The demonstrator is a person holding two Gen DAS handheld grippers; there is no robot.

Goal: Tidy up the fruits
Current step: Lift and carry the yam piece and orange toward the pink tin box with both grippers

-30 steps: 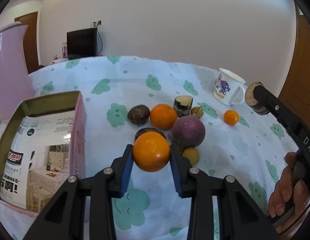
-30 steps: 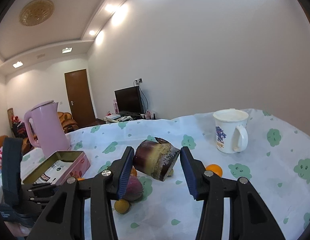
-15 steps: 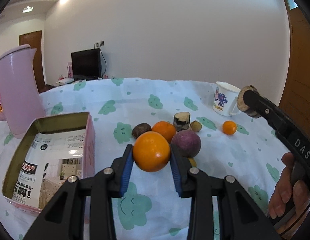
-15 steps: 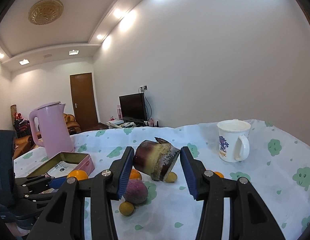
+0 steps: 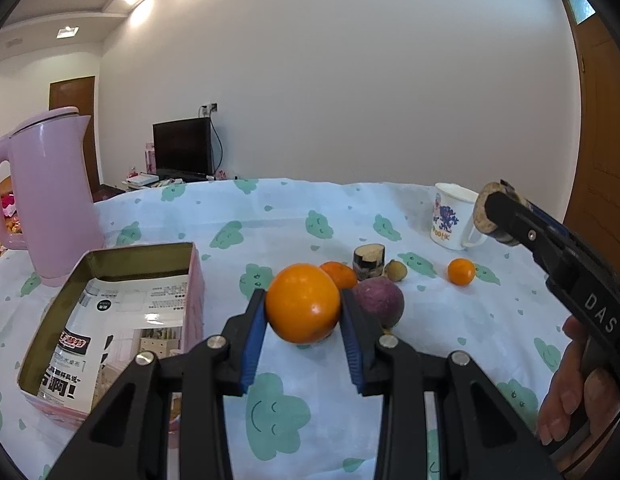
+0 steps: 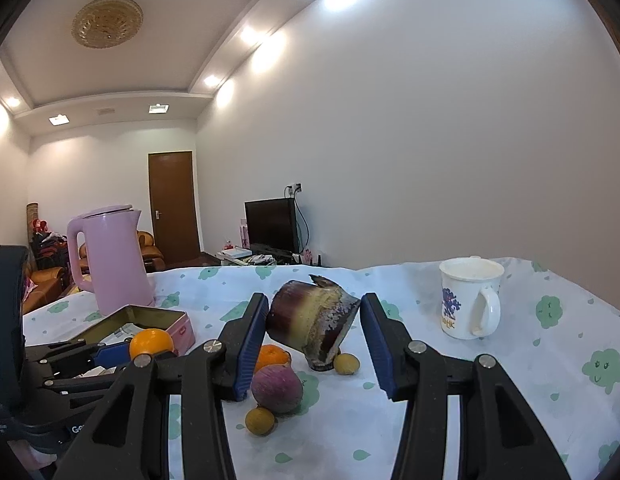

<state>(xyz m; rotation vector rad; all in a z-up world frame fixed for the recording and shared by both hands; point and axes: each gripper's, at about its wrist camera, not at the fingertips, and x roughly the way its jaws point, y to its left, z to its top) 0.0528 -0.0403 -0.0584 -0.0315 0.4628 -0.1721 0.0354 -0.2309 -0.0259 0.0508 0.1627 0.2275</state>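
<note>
My left gripper is shut on a large orange and holds it above the tablecloth, right of the open pink tin box. My right gripper is shut on a purple-and-yellow sugarcane piece, held in the air; it also shows in the left wrist view. On the cloth lie a purple fruit, a second orange, a sugarcane stub, a small yellow fruit and a small tangerine.
A pink kettle stands at the back left behind the tin. A white mug stands at the back right. Another small yellow fruit lies in front of the purple fruit. A paper insert lines the tin's bottom.
My left gripper has risen with the orange and tilted up, so the fruits on the cloth sit lower and farther. My right gripper has also lifted a little with the sugarcane piece.
</note>
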